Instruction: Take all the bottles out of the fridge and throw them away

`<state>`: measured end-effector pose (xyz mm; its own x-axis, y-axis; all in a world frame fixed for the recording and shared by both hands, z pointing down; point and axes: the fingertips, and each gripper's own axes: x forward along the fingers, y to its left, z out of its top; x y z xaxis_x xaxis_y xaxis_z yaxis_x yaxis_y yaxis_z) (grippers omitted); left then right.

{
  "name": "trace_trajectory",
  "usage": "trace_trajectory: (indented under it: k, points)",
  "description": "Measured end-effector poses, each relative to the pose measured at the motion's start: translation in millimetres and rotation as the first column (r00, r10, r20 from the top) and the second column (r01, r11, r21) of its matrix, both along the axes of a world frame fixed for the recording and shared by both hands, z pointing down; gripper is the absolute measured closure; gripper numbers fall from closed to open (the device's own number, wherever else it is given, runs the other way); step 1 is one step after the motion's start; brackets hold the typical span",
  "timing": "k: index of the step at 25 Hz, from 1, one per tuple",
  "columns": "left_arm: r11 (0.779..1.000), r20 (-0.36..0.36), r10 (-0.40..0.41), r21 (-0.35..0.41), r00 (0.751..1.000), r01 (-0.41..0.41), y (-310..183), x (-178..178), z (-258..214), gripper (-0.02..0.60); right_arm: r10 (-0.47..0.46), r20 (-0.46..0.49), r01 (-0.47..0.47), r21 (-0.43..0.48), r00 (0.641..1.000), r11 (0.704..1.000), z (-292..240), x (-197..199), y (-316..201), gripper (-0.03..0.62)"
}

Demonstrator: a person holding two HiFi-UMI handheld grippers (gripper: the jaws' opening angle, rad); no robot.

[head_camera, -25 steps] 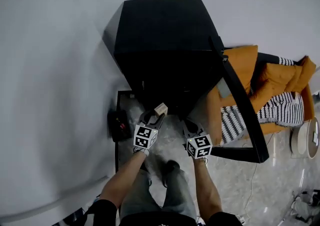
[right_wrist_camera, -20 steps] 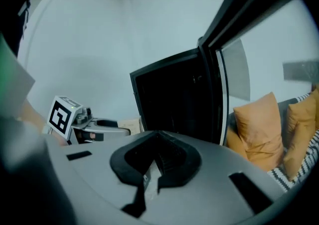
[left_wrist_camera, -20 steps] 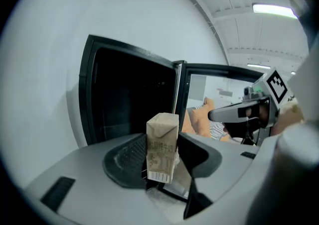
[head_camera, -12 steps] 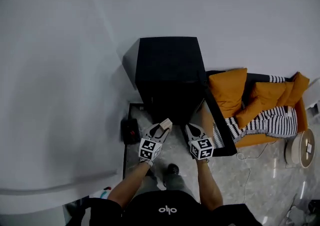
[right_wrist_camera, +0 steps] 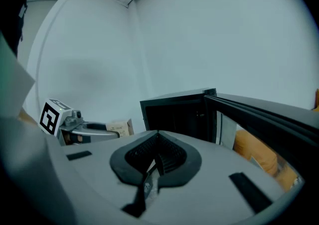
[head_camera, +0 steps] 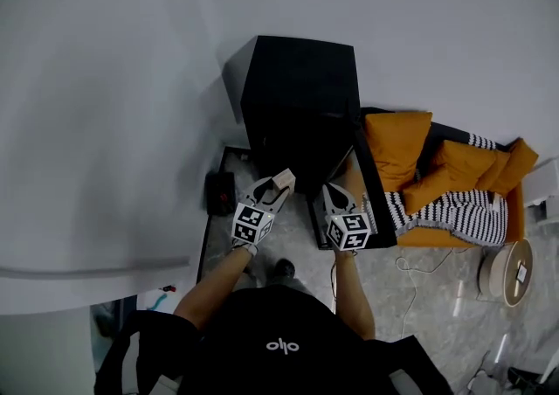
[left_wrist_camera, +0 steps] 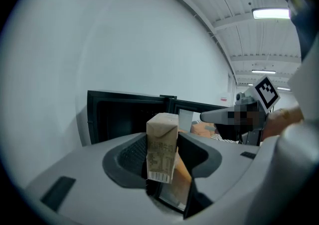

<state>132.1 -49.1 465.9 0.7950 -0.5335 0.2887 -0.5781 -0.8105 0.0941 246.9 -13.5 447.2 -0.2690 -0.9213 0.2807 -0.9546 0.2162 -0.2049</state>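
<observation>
The black mini fridge [head_camera: 297, 96] stands against the white wall with its door [head_camera: 374, 205] swung open to the right. Its inside [left_wrist_camera: 124, 119] is dark, and no bottle shows in it. My left gripper [head_camera: 279, 187] hovers in front of the opening, shut on a small tan carton [head_camera: 283, 179]. In the left gripper view the carton [left_wrist_camera: 162, 129] stands upright between the jaws of my left gripper [left_wrist_camera: 164, 150]. My right gripper [head_camera: 335, 196] is beside it on the right. Its jaws [right_wrist_camera: 157, 153] are shut, with no bottle in them.
An orange sofa [head_camera: 410, 153] with cushions and a striped blanket [head_camera: 458, 210] sits right of the fridge door. A small black box [head_camera: 218, 192] lies on the floor at the left. A round white device [head_camera: 507, 273] and cables lie on the stone floor at the right.
Both grippers have risen from low by the fridge opening, and the head view now looks down from higher up. The left gripper has kept hold of the carton. The right stays shut.
</observation>
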Motion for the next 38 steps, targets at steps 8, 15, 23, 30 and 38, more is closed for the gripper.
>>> trace_trajectory:
  k: [8, 15, 23, 30, 38]
  points:
    - [0.998, -0.006, -0.067, 0.008, 0.998, 0.067, 1.6, -16.5, -7.6, 0.383, -0.055, -0.011, 0.055, 0.006, 0.998, 0.998, -6.8, -6.6, -4.8, 0.585]
    - [0.987, -0.011, -0.162, 0.015, 0.987, 0.162, -11.2, -60.9, -10.1, 0.383, -0.156, -0.006, 0.156, 0.004, 0.988, 0.988, -4.5, -50.4, -33.2, 0.585]
    - [0.958, -0.025, -0.286, 0.012, 0.958, 0.286, -46.6, -143.2, -4.5, 0.383, -0.298, -0.015, 0.298, -0.003, 0.955, 0.955, 0.8, -139.0, -81.4, 0.585]
    - [0.926, -0.045, -0.378, 0.0, 0.925, 0.379, -93.1, -214.1, -3.1, 0.383, -0.401, -0.036, 0.4, -0.032, 0.915, 0.916, 5.9, -215.4, -135.2, 0.585]
    - [0.897, -0.078, -0.441, -0.023, 0.894, 0.441, -148.4, -286.6, 6.7, 0.383, -0.465, -0.063, 0.46, -0.08, 0.883, 0.884, 22.3, -285.2, -191.4, 0.585]
